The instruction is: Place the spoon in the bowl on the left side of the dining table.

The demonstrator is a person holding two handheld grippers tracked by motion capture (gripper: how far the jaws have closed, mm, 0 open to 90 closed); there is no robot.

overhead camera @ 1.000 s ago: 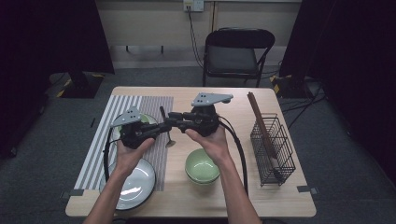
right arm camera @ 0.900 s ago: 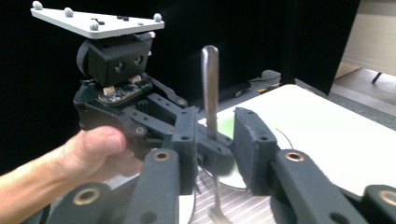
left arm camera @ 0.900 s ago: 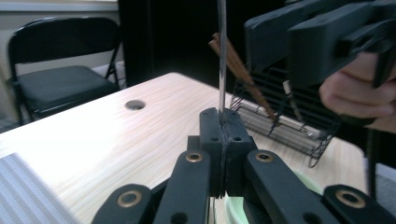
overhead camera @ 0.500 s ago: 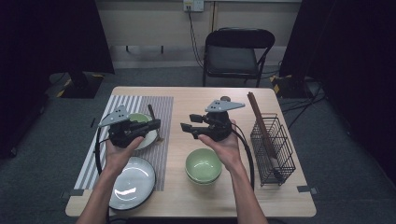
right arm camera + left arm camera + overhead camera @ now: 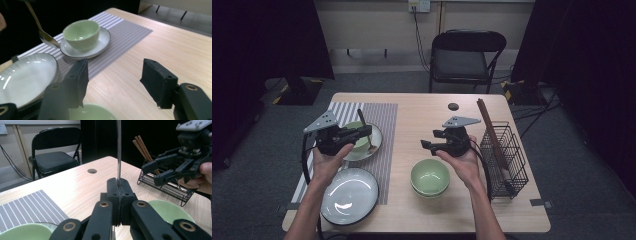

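Bare tabletop [image 5: 422,122] separates both grippers; left gripper [image 5: 362,134] clamps spoon [image 5: 47,38] above saucer [image 5: 373,142] rim; right gripper [image 5: 428,145] jaws, just opening, stand empty.

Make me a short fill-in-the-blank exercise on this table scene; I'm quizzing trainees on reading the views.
1. The left tool is shut on the handle of a ____.
2. The right tool hangs with its jaws ____ and nothing between them.
3. The small green cup stands on a ____.
4. The chopsticks lean in the black wire ____.

Missing words: spoon; open; saucer; basket
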